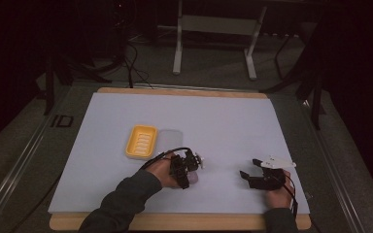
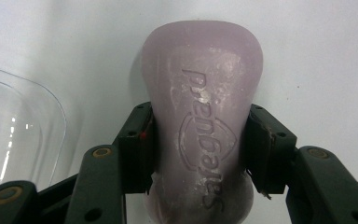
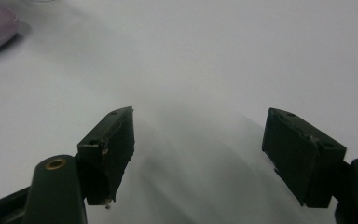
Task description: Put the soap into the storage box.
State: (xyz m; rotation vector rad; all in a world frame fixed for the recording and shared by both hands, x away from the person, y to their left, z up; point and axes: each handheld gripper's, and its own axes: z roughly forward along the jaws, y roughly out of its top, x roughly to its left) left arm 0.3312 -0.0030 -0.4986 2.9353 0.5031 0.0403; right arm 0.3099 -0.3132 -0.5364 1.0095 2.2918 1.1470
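Left gripper (image 2: 198,154) is clamping a lilac soap bar (image 2: 200,116), its near end cut off, lying toward the white mat's (image 1: 223,121) near edge. Yellow soap dish (image 1: 141,141) is sitting empty, clear lid (image 1: 171,141) touching alongside. Right gripper (image 3: 198,154) is hovering wide open, holding nothing.

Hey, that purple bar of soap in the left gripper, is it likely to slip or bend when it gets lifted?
The soap bar looks solid and moulded, so probably stiff. The left gripper pinches its narrowed waist, which should help stop sliding. Its smooth, slightly waxy surface may still be slippery, so a firm squeeze seems wise.
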